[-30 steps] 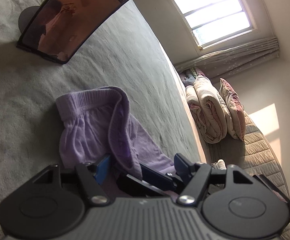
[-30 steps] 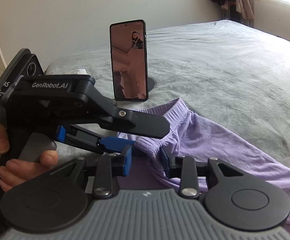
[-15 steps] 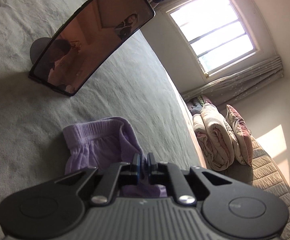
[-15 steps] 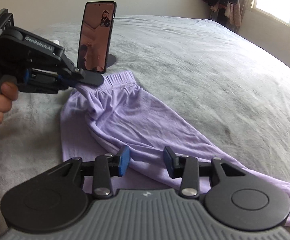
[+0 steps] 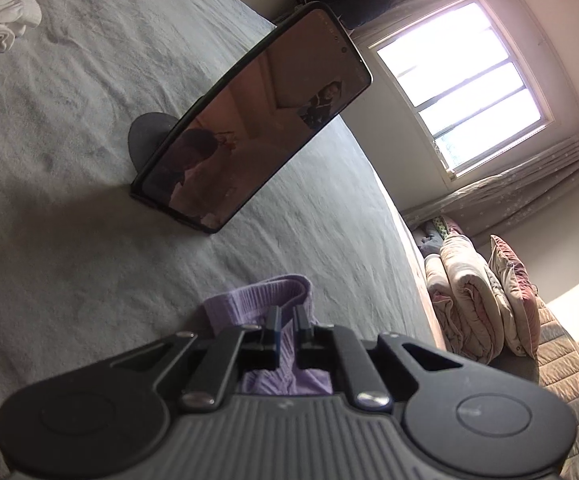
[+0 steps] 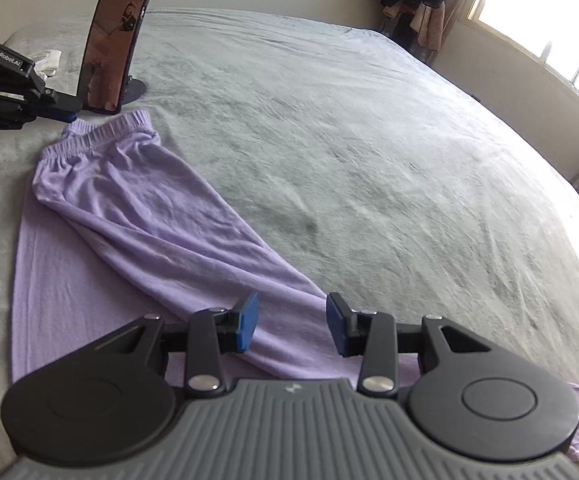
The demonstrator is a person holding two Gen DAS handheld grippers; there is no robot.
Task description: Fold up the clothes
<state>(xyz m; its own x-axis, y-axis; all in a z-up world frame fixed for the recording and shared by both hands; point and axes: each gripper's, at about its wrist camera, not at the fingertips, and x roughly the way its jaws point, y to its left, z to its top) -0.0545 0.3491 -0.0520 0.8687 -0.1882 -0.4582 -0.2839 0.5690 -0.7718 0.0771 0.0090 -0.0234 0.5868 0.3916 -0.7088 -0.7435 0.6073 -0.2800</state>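
- L gripper (image 5: 285,322): jaws pinched together on the waistband (image 5: 257,292) of the purple pants (image 6: 129,208), low centre of left wrist view.
- R gripper (image 6: 291,326): jaws apart, nothing between the pads; hovers over the leg end, bottom centre of right wrist view.
- Key relation: pants' long axis runs diagonal, waistband upper left to cuffs lower right. L has the waist end, R is nearer the cuffs, so R looks set to grab there.
- Top leg twisted, cloth wrinkled; prob needs a straighten first.
- Surface: grey bed cover (image 6: 349,140). Phone on stand (image 6: 115,46) just beyond waistband.
- Room: window (image 5: 461,84), rolled quilts (image 5: 465,304) right edge.
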